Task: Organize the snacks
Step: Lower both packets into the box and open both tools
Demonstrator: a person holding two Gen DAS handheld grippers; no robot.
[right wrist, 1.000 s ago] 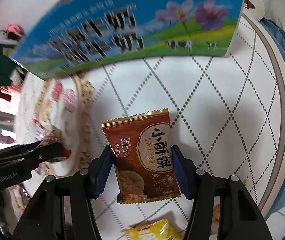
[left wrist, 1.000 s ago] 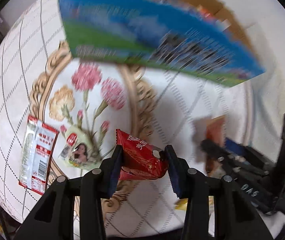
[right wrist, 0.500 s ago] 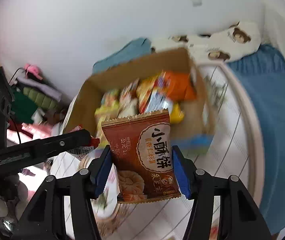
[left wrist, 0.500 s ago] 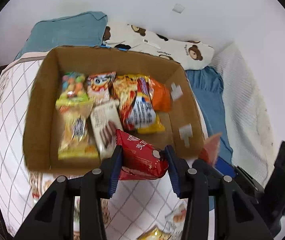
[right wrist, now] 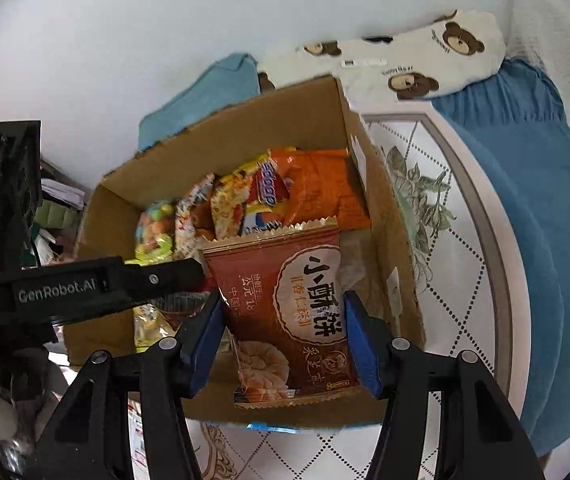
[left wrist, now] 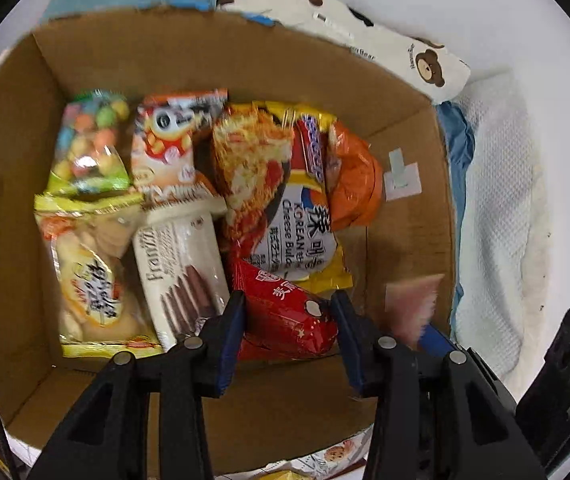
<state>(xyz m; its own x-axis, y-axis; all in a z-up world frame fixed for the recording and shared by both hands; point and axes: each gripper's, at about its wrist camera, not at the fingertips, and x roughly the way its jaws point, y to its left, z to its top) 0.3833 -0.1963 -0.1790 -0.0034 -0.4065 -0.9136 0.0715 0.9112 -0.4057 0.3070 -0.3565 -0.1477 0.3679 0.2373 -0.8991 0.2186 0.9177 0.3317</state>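
Tablecloth has given way to the cardboard box beneath me, so my left gripper and right gripper begin opening, red packet and brown biscuit packet still between their pads, ready to drop.

I see a plain brown cardboard box with pale tape patches on one wall. Inside it lie a clear bag of pastel multicoloured candy balls, an orange-and-white packet, a white wrapper printed with dark brown sticks, a yellow packet with a white and blue label and a bright orange bag. The packet in my left hand-held gripper, black with blue pads, is red with white stars. My right hand-held gripper frames a reddish-brown packet with gold crimped edges. The cloth under the box is white with dotted diamond lines. Behind sit a white bear-print pillow and blue fabric.
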